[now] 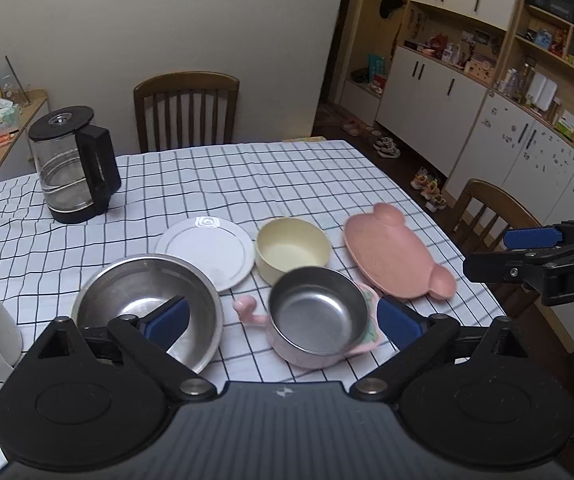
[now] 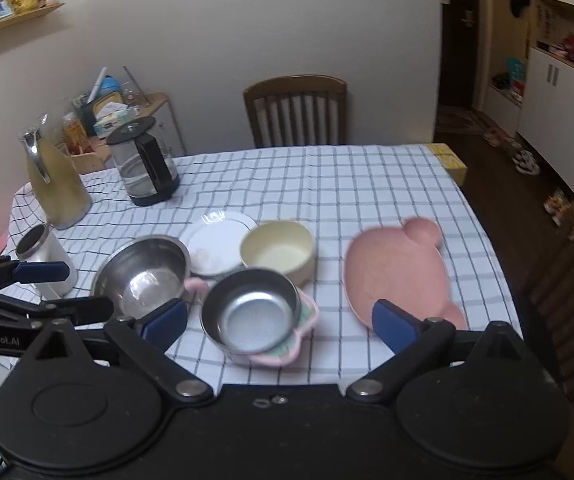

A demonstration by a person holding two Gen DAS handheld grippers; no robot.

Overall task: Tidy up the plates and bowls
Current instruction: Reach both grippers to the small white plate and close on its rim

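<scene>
On the checked tablecloth (image 1: 287, 176) lie a large steel bowl (image 1: 143, 292), a white plate (image 1: 207, 252), a cream bowl (image 1: 291, 248), a pink bear-shaped plate (image 1: 395, 252), and a small steel bowl (image 1: 319, 316) sitting in a pink animal-shaped dish (image 1: 247, 310). My left gripper (image 1: 283, 320) is open, above the near table edge, straddling the small steel bowl. My right gripper (image 2: 279, 320) is open and empty, hovering before the small steel bowl (image 2: 251, 308) and the pink plate (image 2: 395, 272). The large steel bowl (image 2: 143, 276), white plate (image 2: 219, 244) and cream bowl (image 2: 279, 252) show there too.
A glass kettle (image 1: 75, 164) stands at the back left, a yellow pitcher (image 2: 55, 184) and a white cup (image 2: 47, 260) at the left edge. Wooden chairs stand behind (image 1: 187, 108) and to the right (image 1: 491, 216). Cabinets line the right wall.
</scene>
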